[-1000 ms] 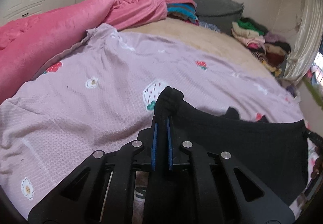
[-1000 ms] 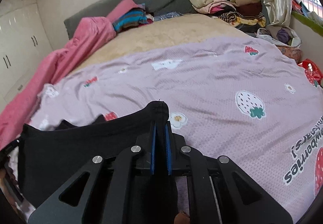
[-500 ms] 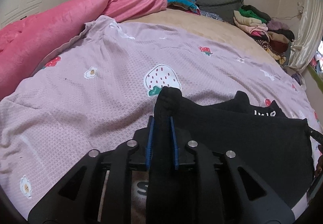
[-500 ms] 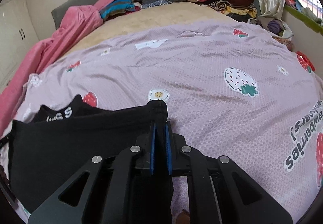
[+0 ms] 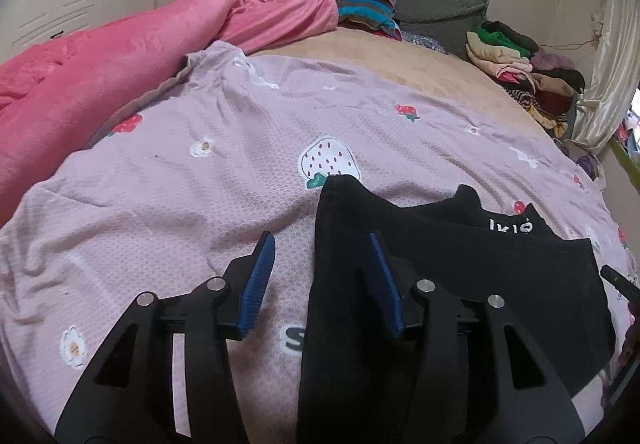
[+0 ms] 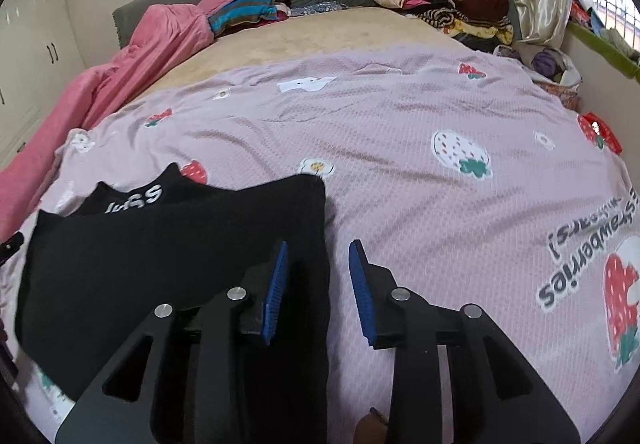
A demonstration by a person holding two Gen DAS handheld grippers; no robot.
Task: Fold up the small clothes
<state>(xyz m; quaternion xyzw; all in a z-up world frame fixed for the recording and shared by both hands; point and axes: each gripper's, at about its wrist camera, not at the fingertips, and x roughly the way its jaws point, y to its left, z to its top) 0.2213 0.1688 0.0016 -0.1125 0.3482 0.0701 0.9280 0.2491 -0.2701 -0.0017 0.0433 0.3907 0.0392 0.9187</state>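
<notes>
Both my grippers are spread wide, pinching nothing. My left gripper [image 5: 320, 280] hangs low over the small black knit garment with white lettering [image 5: 460, 276], whose left edge runs up between the blue pads from the bottom of the frame toward the centre, draped against the right-hand pad. My right gripper [image 6: 318, 288] mirrors that: the garment's right edge lies between its pads, the dark cloth spreading away to the lower left of the frame. So the garment sits flat on the lilac strawberry-print bedspread [image 5: 160, 211], folded over once by the look of it, its long axis running side to side between my two hands, each hand at one end. For the next fold, I judge, either gripper is equally close; what matters is that each edge is right there under the pads. The left view shows the lettered layer peeking from beneath the top layer at centre right, reading only partly; the right view shows the same white letters at centre left. The right view alone shows the bedspread's big printed text at the right edge.
</notes>
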